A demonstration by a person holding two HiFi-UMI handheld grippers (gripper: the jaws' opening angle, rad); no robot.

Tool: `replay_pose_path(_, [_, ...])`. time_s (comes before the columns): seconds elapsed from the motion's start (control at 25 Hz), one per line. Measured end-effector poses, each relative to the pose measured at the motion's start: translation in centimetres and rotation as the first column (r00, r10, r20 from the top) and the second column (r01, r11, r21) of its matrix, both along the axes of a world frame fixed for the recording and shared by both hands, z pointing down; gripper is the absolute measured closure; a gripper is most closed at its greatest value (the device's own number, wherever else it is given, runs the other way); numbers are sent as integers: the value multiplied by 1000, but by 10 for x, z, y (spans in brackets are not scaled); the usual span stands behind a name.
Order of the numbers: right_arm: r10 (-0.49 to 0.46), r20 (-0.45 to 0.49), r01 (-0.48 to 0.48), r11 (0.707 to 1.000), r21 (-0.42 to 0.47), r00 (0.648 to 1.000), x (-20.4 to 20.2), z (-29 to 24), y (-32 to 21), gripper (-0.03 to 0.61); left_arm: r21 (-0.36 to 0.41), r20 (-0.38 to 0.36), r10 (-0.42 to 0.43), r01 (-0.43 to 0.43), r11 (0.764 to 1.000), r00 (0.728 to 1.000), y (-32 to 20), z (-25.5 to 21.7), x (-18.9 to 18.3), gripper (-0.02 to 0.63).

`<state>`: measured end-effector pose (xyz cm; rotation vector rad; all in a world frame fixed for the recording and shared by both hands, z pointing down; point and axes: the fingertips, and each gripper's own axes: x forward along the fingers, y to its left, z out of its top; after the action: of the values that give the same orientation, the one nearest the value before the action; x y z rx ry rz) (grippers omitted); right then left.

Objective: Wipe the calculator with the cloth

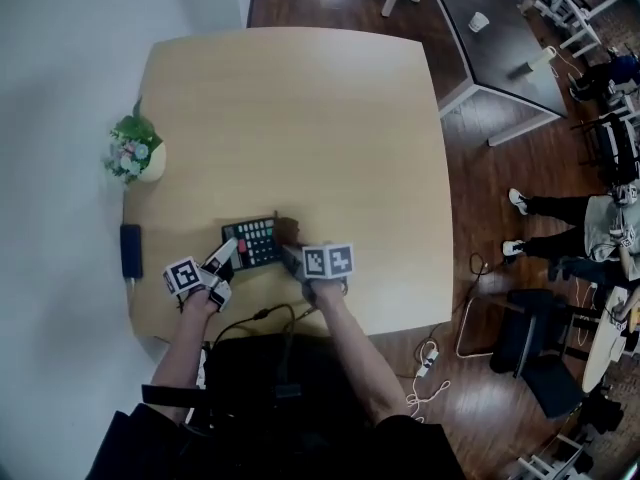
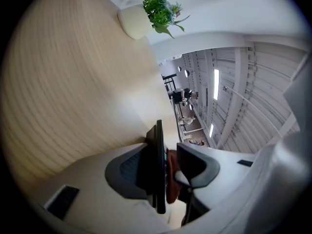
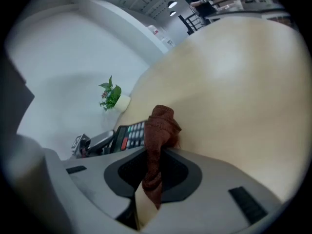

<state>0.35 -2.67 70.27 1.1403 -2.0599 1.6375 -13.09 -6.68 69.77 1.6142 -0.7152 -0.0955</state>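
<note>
left hand-held gripper (image 2: 163, 167) pinches calculator (image 1: 255, 241) | right hand-held gripper (image 3: 155, 175) pinches cloth (image 3: 159, 128) | flowerpot (image 1: 150, 163), dark device (image 1: 131, 250) well left

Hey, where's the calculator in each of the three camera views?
Head view: calculator, lower centre-left.
Left gripper view: edge-on between the jaws, bottom centre.
Right gripper view: left of centre, behind the cloth.
Shared landmark: the potted plant, visible in all three.
</note>
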Motion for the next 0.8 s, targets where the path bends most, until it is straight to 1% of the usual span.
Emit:
replay_pose_path(0.08, [8, 33, -7, 1000, -30, 999, 6, -1, 48, 517, 3, 15, 28, -28, 1000, 999, 5, -1, 0, 433])
replay_pose_path(0.12, [17, 29, -17, 999, -27, 999, 13, -4, 68, 517, 13, 21, 64, -64, 998, 998, 10, -5, 0, 431])
replay_pose_path(0.16, [35, 14, -35, 999, -16, 999, 24, -7, 84, 517, 41, 23, 112, -113, 993, 993, 14, -12, -1, 417])
replay_pose_path(0.2, [60, -8, -60, 998, 0, 998, 37, -11, 95, 517, 91, 41, 169, -172, 981, 985, 17, -20, -6, 415])
replay_pose_path(0.24, [89, -33, -88, 996, 18, 995, 50, -16, 101, 517, 169, 89, 231, -244, 955, 969, 17, -30, -13, 400])
replay_pose_path(0.28, [121, -54, -119, 992, 38, 991, 62, -20, 105, 517, 266, 177, 293, -333, 905, 939, 15, -40, -21, 393])
replay_pose_path(0.32, [153, -69, -149, 987, 58, 986, 72, -25, 106, 517, 365, 310, 342, -443, 819, 887, 13, -47, -28, 393])
replay_pose_path(0.36, [183, -75, -177, 981, 77, 980, 79, -30, 105, 517, 440, 470, 365, -572, 692, 803, 12, -50, -33, 393])
replay_pose_path(0.4, [208, -74, -201, 975, 94, 975, 83, -35, 104, 517, 470, 629, 358, -705, 531, 690, 12, -51, -33, 384])
replay_pose_path(0.44, [227, -69, -219, 970, 108, 971, 85, -40, 102, 517, 448, 765, 326, -823, 350, 555, 15, -50, -30, 370])
replay_pose_path(0.48, [239, -65, -230, 966, 121, 969, 85, -44, 101, 517, 374, 872, 275, -914, 159, 405, 22, -44, -26, 362])
replay_pose_path(0.52, [246, -62, -236, 962, 135, 967, 84, -49, 100, 517, 257, 949, 198, -966, -34, 246, 31, -33, -23, 330])
replay_pose_path(0.56, [254, -62, -243, 959, 148, 965, 82, -53, 100, 517, 120, 990, 93, -971, -208, 102, 40, -18, -20, 299])
replay_pose_path(0.6, [264, -65, -251, 954, 161, 962, 82, -56, 101, 517, -3, 1000, -20, -941, -337, 4, 46, -6, -18, 278])
replay_pose_path(0.64, [278, -69, -263, 949, 172, 958, 83, -59, 103, 517, -83, 993, -109, -907, -413, -41, 50, 2, -13, 255])
replay_pose_path(0.68, [293, -73, -276, 944, 181, 953, 84, -62, 106, 517, -119, 985, -165, -886, -449, -49, 51, 3, -6, 255])
replay_pose_path(0.76, [325, -79, -306, 933, 192, 942, 87, -65, 114, 517, -136, 978, -207, -866, -482, -38, 51, 1, 7, 259])
replay_pose_path(0.8, [343, -81, -323, 926, 194, 936, 89, -67, 119, 517, -148, 976, -215, -851, -504, -42, 51, 4, 11, 272])
